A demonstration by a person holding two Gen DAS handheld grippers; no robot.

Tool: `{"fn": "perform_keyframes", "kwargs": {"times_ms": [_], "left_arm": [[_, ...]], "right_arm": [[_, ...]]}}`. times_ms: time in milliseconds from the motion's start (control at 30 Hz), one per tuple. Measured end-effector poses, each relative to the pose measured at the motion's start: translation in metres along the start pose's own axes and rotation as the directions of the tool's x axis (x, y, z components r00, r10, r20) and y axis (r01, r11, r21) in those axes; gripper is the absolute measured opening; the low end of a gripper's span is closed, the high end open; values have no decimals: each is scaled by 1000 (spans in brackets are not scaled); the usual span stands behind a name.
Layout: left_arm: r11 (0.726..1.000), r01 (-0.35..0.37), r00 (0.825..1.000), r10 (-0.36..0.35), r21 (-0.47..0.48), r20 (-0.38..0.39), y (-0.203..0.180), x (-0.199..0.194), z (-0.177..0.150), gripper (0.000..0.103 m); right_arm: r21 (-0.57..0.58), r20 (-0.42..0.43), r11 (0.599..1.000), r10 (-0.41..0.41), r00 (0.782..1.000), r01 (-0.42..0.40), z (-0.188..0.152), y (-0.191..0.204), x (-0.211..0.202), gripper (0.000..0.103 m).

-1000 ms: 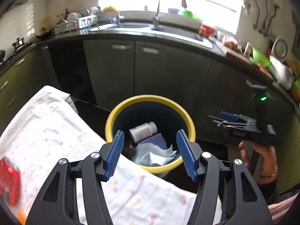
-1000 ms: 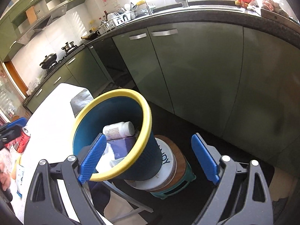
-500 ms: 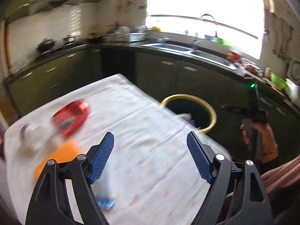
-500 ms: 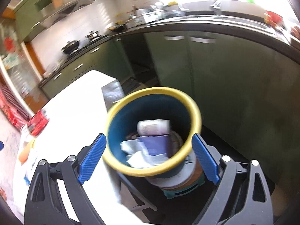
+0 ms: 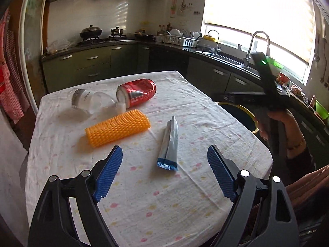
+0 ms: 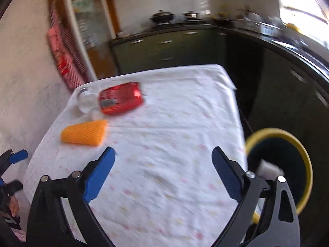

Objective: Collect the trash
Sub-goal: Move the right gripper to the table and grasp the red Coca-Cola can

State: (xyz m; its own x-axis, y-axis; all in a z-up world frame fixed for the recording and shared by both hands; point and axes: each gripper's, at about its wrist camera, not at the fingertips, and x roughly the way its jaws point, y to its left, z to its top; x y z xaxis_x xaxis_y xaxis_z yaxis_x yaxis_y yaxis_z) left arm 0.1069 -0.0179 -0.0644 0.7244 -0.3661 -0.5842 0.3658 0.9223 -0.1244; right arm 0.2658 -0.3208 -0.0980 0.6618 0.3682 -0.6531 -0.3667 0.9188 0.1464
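left claw [image 5: 164, 174] hung wide and empty over the tablecloth [image 5: 144, 205], having just opened further, tube [image 5: 169, 144] lying just ahead between its jaws. right claw [image 6: 162, 173] likewise wide, empty, just opened further. beyond: orange mesh sleeve [image 5: 118, 128], red can [image 5: 136, 91], clear bottle [image 5: 90, 100]. off right: bin [image 6: 296, 160].
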Motion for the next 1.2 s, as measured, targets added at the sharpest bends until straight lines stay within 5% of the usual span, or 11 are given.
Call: {"fn": "perform_keyframes", "kwargs": {"times_ms": [133, 300, 433, 533, 733, 833, 1067, 1200], "left_arm": [[999, -1, 1000, 1, -36, 0, 14, -4, -11, 84], [998, 10, 1000, -9, -69, 6, 31, -10, -19, 84], [996, 11, 1000, -10, -91, 19, 43, -16, -20, 84], [993, 14, 1000, -11, -117, 26, 52, -17, -19, 84], [990, 16, 1000, -13, -139, 23, 63, -9, -9, 84], [989, 13, 1000, -11, -146, 11, 68, -1, -3, 84], [981, 24, 999, -28, -193, -16, 84, 21, 3, 84], [980, 30, 999, -37, -197, -31, 88, 30, 3, 84]], "right_arm": [[-169, 12, 985, 38, 999, -35, 32, 47, 25, 96], [-389, -44, 919, 53, 998, -66, 72, 84, 61, 96], [-678, -180, 727, -19, 983, -110, 90, 109, 98, 96], [-788, -299, 587, -105, 948, -184, 94, 116, 128, 96], [-861, -408, 404, -190, 893, -308, 92, 128, 170, 96], [-867, -429, 364, -202, 880, -339, 91, 131, 185, 96], [-843, -496, 353, -214, 842, -407, 98, 130, 214, 95], [-825, -524, 373, -220, 823, -426, 101, 125, 228, 81]]}}
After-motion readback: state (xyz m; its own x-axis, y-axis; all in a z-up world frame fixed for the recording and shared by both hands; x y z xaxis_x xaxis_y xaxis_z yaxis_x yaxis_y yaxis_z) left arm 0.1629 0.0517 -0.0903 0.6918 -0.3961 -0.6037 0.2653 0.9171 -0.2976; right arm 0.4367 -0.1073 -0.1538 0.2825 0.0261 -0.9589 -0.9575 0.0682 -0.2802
